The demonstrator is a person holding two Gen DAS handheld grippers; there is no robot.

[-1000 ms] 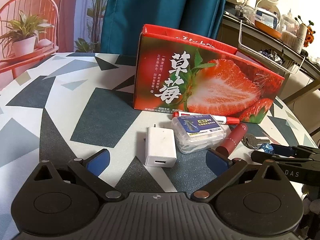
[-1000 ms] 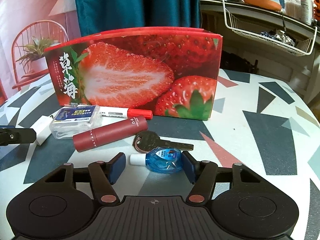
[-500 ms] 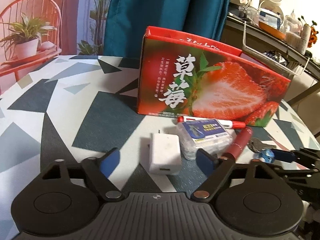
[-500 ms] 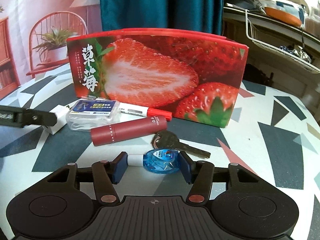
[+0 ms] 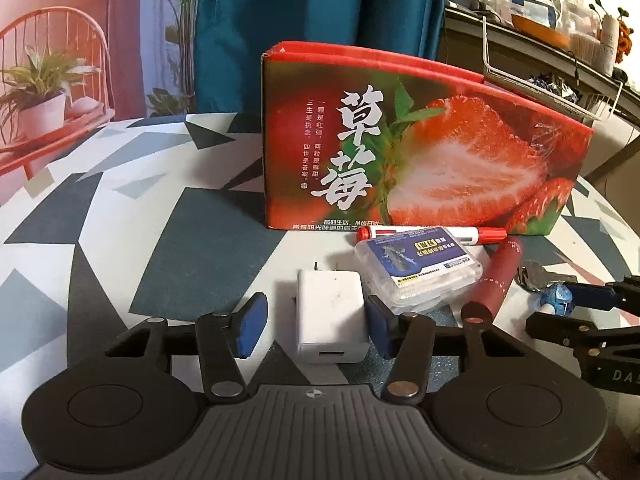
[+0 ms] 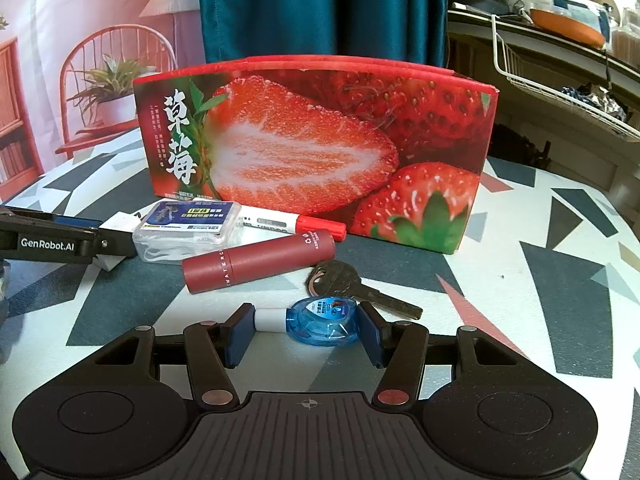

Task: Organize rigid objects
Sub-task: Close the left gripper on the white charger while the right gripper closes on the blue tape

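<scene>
A white USB charger [image 5: 330,320] lies between the fingers of my left gripper [image 5: 316,326]; the jaws are open, the right pad touches it and the left pad stands apart. A blue correction tape [image 6: 316,320] with a white cap lies between the fingers of my right gripper [image 6: 305,334], both pads touching its ends. The red strawberry box [image 5: 420,152] stands behind, also in the right wrist view [image 6: 312,148]. A clear floss box [image 5: 418,272], a red-capped marker [image 5: 480,235], a dark red tube [image 6: 260,266] and a key [image 6: 344,284] lie before it.
The patterned round table [image 5: 120,208] carries everything. A wire basket [image 6: 560,92] and a cluttered shelf stand at the back right. A teal curtain [image 5: 320,20] hangs behind the box. The left gripper's finger [image 6: 60,240] shows at the left of the right wrist view.
Both grippers have moved forward and their jaws have narrowed. The left now straddles the charger. The right's pads have closed onto the correction tape.
</scene>
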